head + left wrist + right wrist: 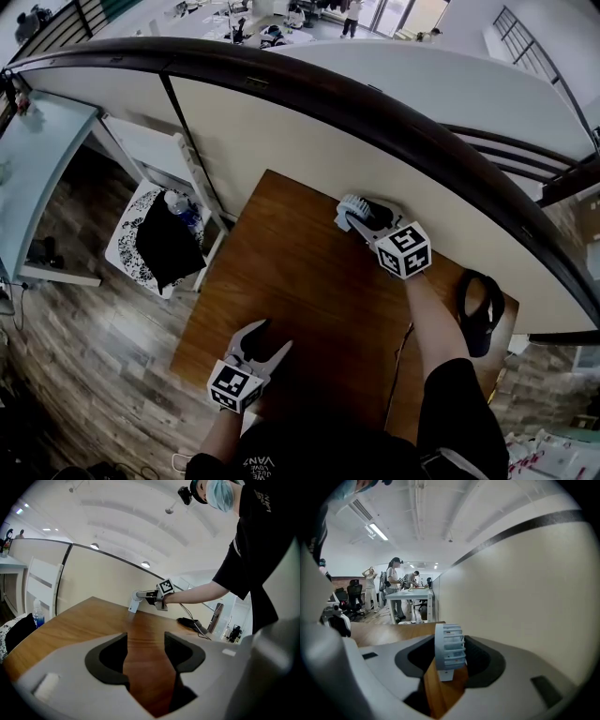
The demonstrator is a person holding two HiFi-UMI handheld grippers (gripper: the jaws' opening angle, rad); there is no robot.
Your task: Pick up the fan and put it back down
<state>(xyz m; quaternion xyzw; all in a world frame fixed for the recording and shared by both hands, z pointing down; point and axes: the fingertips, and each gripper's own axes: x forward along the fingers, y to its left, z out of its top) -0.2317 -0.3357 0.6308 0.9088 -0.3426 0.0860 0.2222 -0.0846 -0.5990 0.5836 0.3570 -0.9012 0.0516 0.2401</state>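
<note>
A small white fan [353, 203] stands at the far edge of the brown wooden table [300, 281], close to the cream partition. My right gripper [359, 217] reaches over it, and its jaws are shut on the fan's round grille [450, 648]. The fan's base [444, 673] hangs at or just above the wood; I cannot tell whether it touches. The left gripper view shows the fan [135, 599] and right gripper [152, 596] far across the table. My left gripper [267, 340] hovers over the near left of the table, open, with only bare wood between its pads [110, 660].
A black headset [478, 311] and a thin cable [400, 361] lie on the table's right end. The curved partition [309, 131] runs right behind the fan. A white chair [159, 239] holding black cloth and a bottle stands left of the table.
</note>
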